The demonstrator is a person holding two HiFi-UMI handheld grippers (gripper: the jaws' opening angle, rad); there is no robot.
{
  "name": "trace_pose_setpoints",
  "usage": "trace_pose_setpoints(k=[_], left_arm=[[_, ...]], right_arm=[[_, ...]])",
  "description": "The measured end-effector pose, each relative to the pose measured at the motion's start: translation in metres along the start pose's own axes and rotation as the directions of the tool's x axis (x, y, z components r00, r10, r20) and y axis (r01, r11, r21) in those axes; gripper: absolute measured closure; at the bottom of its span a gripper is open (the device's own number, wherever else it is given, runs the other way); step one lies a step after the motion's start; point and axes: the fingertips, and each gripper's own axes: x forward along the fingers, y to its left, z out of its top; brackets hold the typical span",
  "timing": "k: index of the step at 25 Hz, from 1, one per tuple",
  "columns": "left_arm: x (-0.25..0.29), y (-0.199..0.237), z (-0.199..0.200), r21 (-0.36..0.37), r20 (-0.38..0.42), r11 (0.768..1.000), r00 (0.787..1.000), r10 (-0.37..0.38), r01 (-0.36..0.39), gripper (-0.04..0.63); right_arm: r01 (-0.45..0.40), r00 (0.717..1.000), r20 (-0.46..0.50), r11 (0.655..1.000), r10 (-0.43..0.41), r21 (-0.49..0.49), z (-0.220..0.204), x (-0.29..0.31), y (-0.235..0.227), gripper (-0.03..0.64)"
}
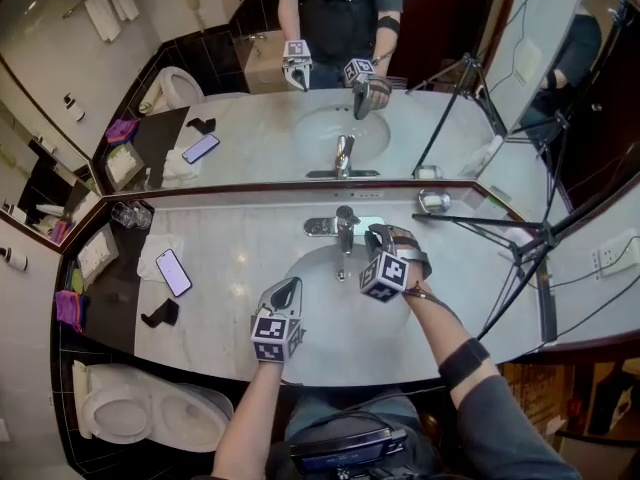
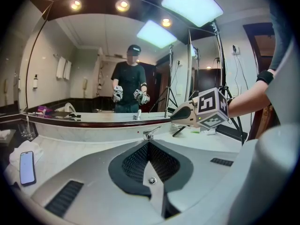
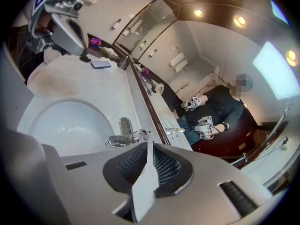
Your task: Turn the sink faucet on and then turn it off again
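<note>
Faucet (image 1: 345, 230) stands mid-frame above the sink (image 1: 322, 303). We hold our right gripper (image 1: 377, 234) just beside it and our left gripper (image 1: 289, 288) lower, both closed and empty.

Right gripper (image 3: 150, 145), jaws together, empty, near faucet (image 3: 122, 134).

Left gripper (image 1: 291, 286) and right gripper (image 1: 376, 231): grey moulded shells, each carrying a cube (image 1: 275, 336) faced with black-and-white square markers. The jaw pads (image 2: 133, 162) are black with a fine grid texture. One bright screw (image 2: 151, 181) sits at 6 o'clock from the pads, and dark ribbed slots (image 2: 64, 198) lie at 8 and 3 o'clock. Right arm: black wrist strap (image 1: 420, 265), black band (image 1: 462, 360), dark grey sleeve (image 1: 515, 428). Reflected torso: dark T-shirt (image 2: 127, 81) and dark cap (image 2: 134, 48).
</note>
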Motion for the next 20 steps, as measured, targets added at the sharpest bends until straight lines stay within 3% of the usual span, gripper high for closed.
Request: trace_pose_setpoints(k=[4,8,12,18,20], left_arm=[[-0.004,-0.002,0.006,0.008,0.007,1.000,1.000,-0.013,0.013,0.588],[-0.008,-0.004,0.010,0.019,0.013,1.000,1.000,-0.021,0.020,0.588],[-0.011,-0.007,0.011,0.018,0.014,0.999,0.999,-0.033,0.033,0.588],[-0.019,-0.008,0.011,0.014,0.016,0.999,0.999,-0.033,0.033,0.588],[-0.022,-0.009,0.011,0.015,0.019,0.999,0.999,-0.032,0.032,0.588]], right_arm=[[0.027,0.999,0.012,0.983,-0.030,0.179,-0.012,-0.027,-0.002,0.582],[0.031,0.999,0.016,0.931,-0.039,0.364,-0.028,-0.054,0.002,0.597],[0.039,0.998,0.013,0.849,-0.053,0.526,-0.050,-0.078,0.004,0.598],[-0.008,0.996,0.065,0.685,-0.057,0.728,-0.070,-0.116,0.022,0.598],[-0.026,0.996,0.078,0.645,-0.052,0.764,-0.077,-0.124,0.033,0.598]])
